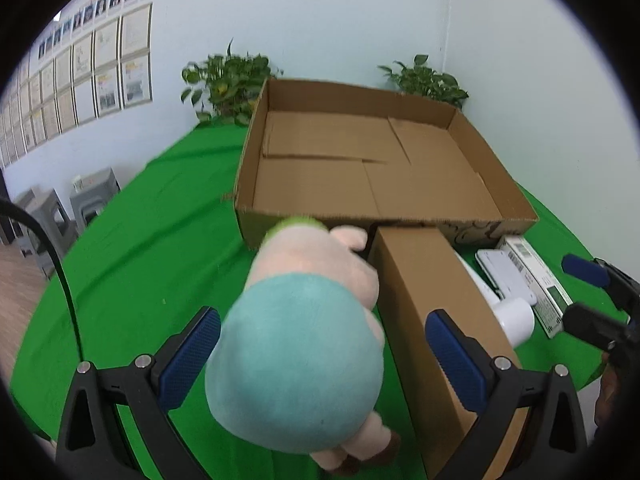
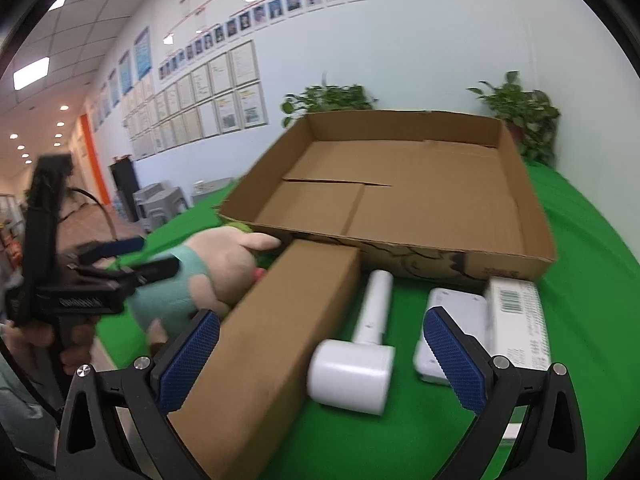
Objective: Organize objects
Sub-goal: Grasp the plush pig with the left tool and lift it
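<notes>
Blue-padded fingers [image 1: 188, 364] of the left gripper [image 1: 320, 360] are being shown spread wide on either side of a plush toy [image 1: 300, 344], with gaps visible between pads and plush; whether the toy is being supported from below cannot be told. In the right wrist view, the plush toy [image 2: 208, 268] is being seen beside the left gripper [image 2: 120, 260], just left of a long closed carton [image 2: 272, 340].

Right gripper [image 2: 320, 360] fingers are likewise being held apart, with nothing pinched; the carton's near end and a white hair dryer [image 2: 360, 348] are being framed between them. A white flat device [image 2: 448, 312] and a white barcoded box [image 2: 516, 316] are being shown lying side by side to the right of the dryer.

All items are being carried on a desk covered with green cloth [image 1: 160, 232]. A wide, open shallow cardboard box [image 2: 400, 200] is being shown behind the carton, touching its far end. Two potted plants [image 1: 228, 84] are being seen at the desk's far edge against a pale wall hung with framed papers [image 2: 208, 92]. Grey stools [image 1: 52, 216] are being seen on the floor to the left.
</notes>
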Motion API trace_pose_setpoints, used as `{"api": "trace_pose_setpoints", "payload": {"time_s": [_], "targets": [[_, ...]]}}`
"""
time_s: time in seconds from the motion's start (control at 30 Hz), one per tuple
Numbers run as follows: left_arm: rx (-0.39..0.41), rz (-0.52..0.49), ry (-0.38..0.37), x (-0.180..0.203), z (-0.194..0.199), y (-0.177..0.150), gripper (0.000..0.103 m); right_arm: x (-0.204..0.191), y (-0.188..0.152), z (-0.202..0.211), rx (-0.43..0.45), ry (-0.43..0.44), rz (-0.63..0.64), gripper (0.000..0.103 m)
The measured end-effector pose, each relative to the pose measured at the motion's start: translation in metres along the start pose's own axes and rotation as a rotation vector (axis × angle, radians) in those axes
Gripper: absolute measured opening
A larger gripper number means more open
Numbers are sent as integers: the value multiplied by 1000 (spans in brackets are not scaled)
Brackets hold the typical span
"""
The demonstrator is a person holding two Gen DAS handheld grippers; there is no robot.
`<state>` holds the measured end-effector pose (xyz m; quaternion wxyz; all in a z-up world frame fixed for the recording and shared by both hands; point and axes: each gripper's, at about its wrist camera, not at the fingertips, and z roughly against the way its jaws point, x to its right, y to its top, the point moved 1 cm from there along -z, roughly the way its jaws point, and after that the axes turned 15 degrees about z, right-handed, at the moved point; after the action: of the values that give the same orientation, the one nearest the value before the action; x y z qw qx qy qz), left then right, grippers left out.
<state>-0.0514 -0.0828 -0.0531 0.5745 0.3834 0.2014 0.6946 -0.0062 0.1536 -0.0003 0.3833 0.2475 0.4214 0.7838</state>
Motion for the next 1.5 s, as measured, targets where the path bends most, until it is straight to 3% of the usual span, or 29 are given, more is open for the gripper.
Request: {"api": "trace_pose_setpoints", "payload": {"time_s": [0.17,0.33,0.63,0.87,1.1,1.17,1.37,1.5], "targets": [[-20,22,34,-13,-3,-15,101,-19,19,-13,1,176,-11,103],[-37,23,136,-27,-7,-21,83,-31,37,-44,-51,319,-86,103],[-31,86,103,-45,9,-28,75,-65,70,-111,-159,440,-117,103],[-30,144,76,-59,18,-32,73,-101,79,-173,-296,523,-134,103],[-20,158,61,-64,25,-36,71,-129,75,-210,-380,506,-99,102],[-19,160,66,-64,24,-36,70,-136,71,-219,-393,509,-95,97],[-9,147,59,-61,27,-31,66,-154,67,-233,-366,505,-76,86],[41,121,57,-54,34,-23,66,-154,74,-229,-305,507,-81,80]]}}
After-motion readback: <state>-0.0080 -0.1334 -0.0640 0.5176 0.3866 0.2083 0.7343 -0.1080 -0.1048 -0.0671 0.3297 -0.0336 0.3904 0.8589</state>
